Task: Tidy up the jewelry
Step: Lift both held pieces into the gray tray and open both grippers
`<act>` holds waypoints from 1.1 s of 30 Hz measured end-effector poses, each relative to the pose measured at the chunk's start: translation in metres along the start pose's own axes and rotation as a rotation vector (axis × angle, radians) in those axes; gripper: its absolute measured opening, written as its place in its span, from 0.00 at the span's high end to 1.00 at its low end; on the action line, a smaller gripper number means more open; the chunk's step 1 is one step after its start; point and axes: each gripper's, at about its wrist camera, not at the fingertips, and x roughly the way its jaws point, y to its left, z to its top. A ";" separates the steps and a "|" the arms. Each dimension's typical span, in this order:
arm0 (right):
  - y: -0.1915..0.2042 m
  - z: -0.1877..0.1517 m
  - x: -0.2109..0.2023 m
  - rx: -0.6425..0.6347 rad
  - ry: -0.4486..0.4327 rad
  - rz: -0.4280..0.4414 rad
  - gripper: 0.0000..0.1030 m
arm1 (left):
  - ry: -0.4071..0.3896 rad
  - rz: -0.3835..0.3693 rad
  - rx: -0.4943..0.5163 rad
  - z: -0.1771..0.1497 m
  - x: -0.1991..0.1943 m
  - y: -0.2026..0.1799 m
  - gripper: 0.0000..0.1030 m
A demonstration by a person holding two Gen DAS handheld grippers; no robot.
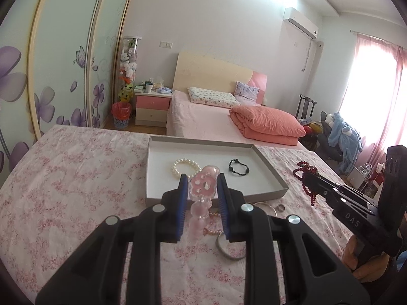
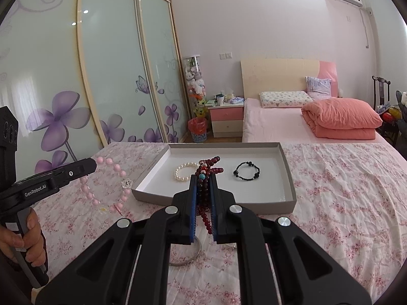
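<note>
Left wrist view: a pink bracelet [image 1: 202, 190] hangs pinched between the blue pads of the left gripper [image 1: 202, 180], its flower charm at the fingertips and its beads trailing down toward the camera, long axis running along the fingers. In the right wrist view the same bracelet [image 2: 112, 185] dangles as an open loop off the left gripper [image 2: 94, 164], clear of the cloth [image 2: 343, 190], just left of the tray's near corner.

The right gripper [image 2: 203, 178] is pressed tight on a dark red strand [image 2: 204, 175], which runs lengthwise between the pads, bunching above the tips and hanging in a short tail below. From the left wrist view it droops off the right gripper [image 1: 306, 175] beside the tray's right wall.

Both grippers point across the table at the shallow tray [image 1: 152, 167], long side facing them. Inside lie a pearl bracelet [image 1: 184, 167] at left and a black bracelet [image 1: 238, 167] at right, well apart, with bare floor between and behind them.

On the cloth near the tray's front wall rest a silver bangle [image 1: 226, 250], a ring [image 1: 280, 207] and a second thin bangle [image 1: 267, 206]. A hand [image 2: 28, 233] grips the left handle.
</note>
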 end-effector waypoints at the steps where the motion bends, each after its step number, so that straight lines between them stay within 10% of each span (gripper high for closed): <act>1: 0.000 0.002 0.000 -0.003 -0.006 0.000 0.90 | -0.005 -0.001 0.004 0.002 0.000 -0.002 0.77; 33: -0.045 0.042 0.108 0.059 0.042 -0.048 0.90 | -0.020 0.051 0.029 0.051 0.087 -0.007 0.77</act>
